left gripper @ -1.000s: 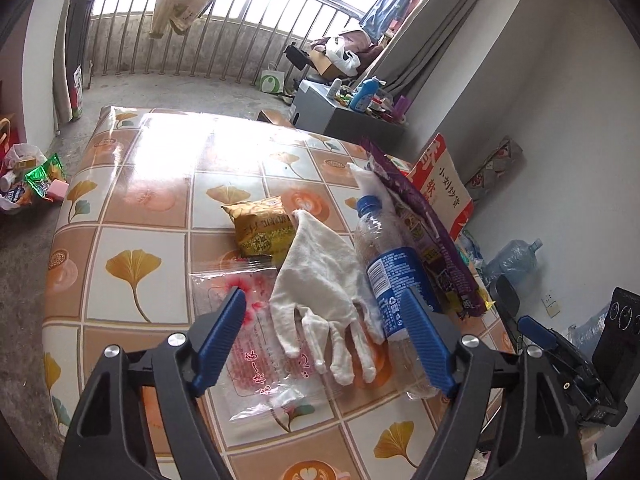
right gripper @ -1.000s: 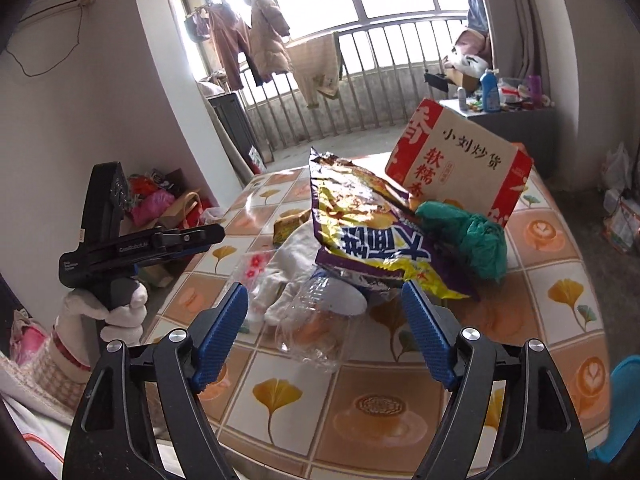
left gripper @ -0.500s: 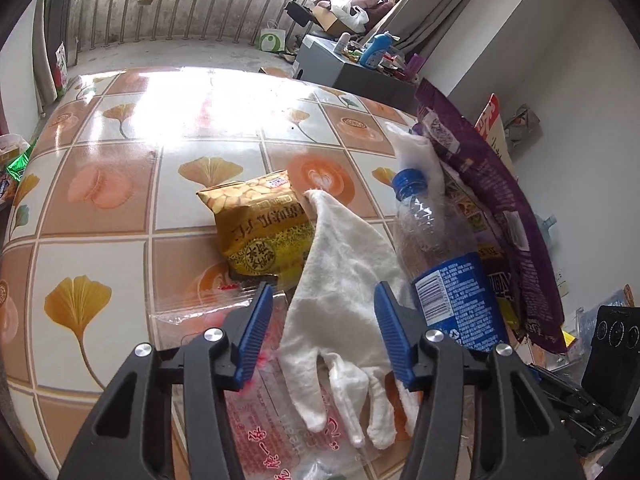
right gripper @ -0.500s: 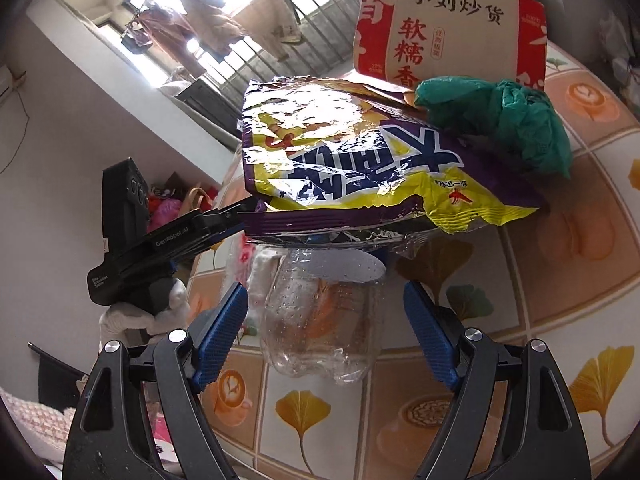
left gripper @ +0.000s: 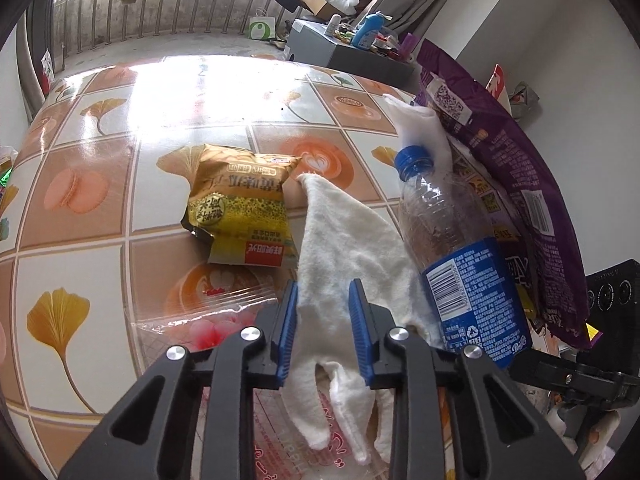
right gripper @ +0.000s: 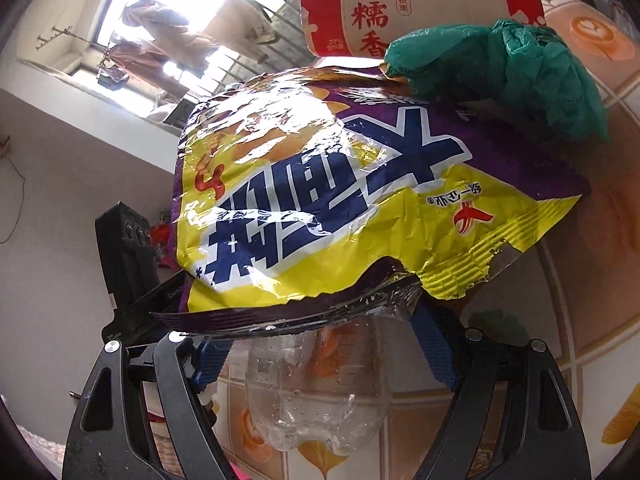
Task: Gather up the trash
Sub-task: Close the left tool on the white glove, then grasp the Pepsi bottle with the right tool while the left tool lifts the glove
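Trash lies scattered on the tiled table (left gripper: 100,152). One white glove (left gripper: 344,248) sits at the centre of the left wrist view, and the left gripper (left gripper: 323,300) has its blue pads narrowed onto the glove's palm, pinching the cloth. At 10 o'clock from the glove is one yellow snack packet (left gripper: 240,208); at 8 o'clock, one clear wrapper (left gripper: 200,316), partly under the gripper. At 3 o'clock lies one plastic bottle (left gripper: 452,256) with a blue cap, and beyond it one purple chip bag (left gripper: 516,184). In the right wrist view the chip bag (right gripper: 340,208) covers the bottle (right gripper: 316,396) and hides the fingertips of the right gripper (right gripper: 320,344), whose jaws stand wide either side of the bottle. One green plastic bag (right gripper: 516,76) and one red carton (right gripper: 400,4), cut off at the top, sit at 1 o'clock.
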`<action>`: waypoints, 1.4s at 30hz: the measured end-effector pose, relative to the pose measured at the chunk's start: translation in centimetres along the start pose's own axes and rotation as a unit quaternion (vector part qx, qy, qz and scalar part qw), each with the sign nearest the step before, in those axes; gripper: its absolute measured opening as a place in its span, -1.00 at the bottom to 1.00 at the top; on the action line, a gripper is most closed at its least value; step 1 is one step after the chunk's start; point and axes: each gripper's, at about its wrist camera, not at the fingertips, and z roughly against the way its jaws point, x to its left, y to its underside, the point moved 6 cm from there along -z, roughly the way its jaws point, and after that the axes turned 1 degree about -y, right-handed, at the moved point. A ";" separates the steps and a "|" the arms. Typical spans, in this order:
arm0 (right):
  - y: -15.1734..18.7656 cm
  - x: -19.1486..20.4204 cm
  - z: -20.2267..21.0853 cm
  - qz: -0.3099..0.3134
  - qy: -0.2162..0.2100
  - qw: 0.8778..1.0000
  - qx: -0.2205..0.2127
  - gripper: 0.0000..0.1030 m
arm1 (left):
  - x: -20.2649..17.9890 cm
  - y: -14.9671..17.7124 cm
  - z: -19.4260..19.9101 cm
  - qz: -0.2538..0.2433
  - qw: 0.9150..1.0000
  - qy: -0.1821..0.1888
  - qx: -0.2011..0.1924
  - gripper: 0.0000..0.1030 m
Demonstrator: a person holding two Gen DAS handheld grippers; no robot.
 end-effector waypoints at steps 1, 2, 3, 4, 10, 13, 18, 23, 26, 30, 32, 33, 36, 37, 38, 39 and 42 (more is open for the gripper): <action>-0.2 -0.1 -0.1 -0.003 -0.003 1.000 -0.001 0.48 | 0.0 0.1 0.0 -0.001 1.000 0.001 0.000 -0.60; -0.3 -0.1 -0.1 -0.006 -0.005 1.000 -0.003 0.48 | -0.1 0.1 0.0 -0.001 1.000 0.002 0.000 -0.66; -0.5 -0.2 -0.2 -0.007 -0.006 1.000 -0.004 0.48 | -0.1 0.2 0.1 -0.002 1.000 0.002 0.000 -0.71; -0.6 -0.3 -0.2 -0.008 -0.005 1.000 -0.006 0.48 | -0.1 0.3 0.1 -0.002 1.000 0.002 0.001 -0.73; -1.1 0.0 -0.6 -0.015 -0.006 1.000 -0.004 0.48 | -0.2 0.6 0.3 -0.005 1.000 -0.005 0.004 -0.82; -1.1 -0.2 -0.8 -0.012 -0.004 1.000 0.000 0.41 | -0.5 0.5 0.6 -0.007 1.000 -0.009 0.002 -0.85; -1.0 -0.8 -1.0 -0.024 -0.007 1.000 0.008 0.10 | -1.1 0.4 1.0 -0.007 1.000 -0.011 0.001 -0.86; -0.3 -1.2 -0.1 -0.026 -0.017 0.999 0.012 0.09 | -1.7 0.1 2.1 -0.012 1.000 -0.013 -0.006 -0.86; 0.1 -1.4 0.5 -0.033 -0.030 0.999 0.017 0.08 | -1.9 0.0 2.8 -0.016 1.000 -0.014 -0.012 -0.87; 0.9 -1.3 2.0 -0.033 -0.051 0.998 0.021 0.08 | -2.1 -0.3 4.2 -0.017 0.999 -0.015 -0.024 -0.87; 1.1 -0.8 2.7 -0.028 -0.058 0.998 0.019 0.07 | -2.0 -0.4 5.1 -0.016 0.999 -0.013 -0.031 -0.87; 1.3 -0.7 3.0 -0.026 -0.063 0.997 0.019 0.07 | -2.0 -0.4 5.5 -0.015 0.999 -0.012 -0.034 -0.87; 1.7 0.0 3.7 -0.026 -0.083 0.996 0.024 0.07 | -2.1 -0.7 6.9 -0.015 0.999 -0.013 -0.047 -0.87; 2.0 0.1 4.0 -0.025 -0.090 0.995 0.026 0.07 | -2.1 -0.8 7.4 -0.015 0.999 -0.013 -0.051 -0.87; 2.2 0.3 4.2 -0.024 -0.095 0.995 0.027 0.07 | -2.0 -1.0 7.9 -0.013 0.998 -0.013 -0.056 -0.87; 2.3 0.5 4.1 -0.021 -0.100 0.994 0.029 0.07 | -1.9 -1.1 8.4 -0.012 0.998 -0.014 -0.060 -0.87; 2.4 1.4 4.1 -0.016 -0.120 0.992 0.035 0.07 | -1.3 -1.5 10.1 -0.006 0.997 -0.021 -0.078 -0.87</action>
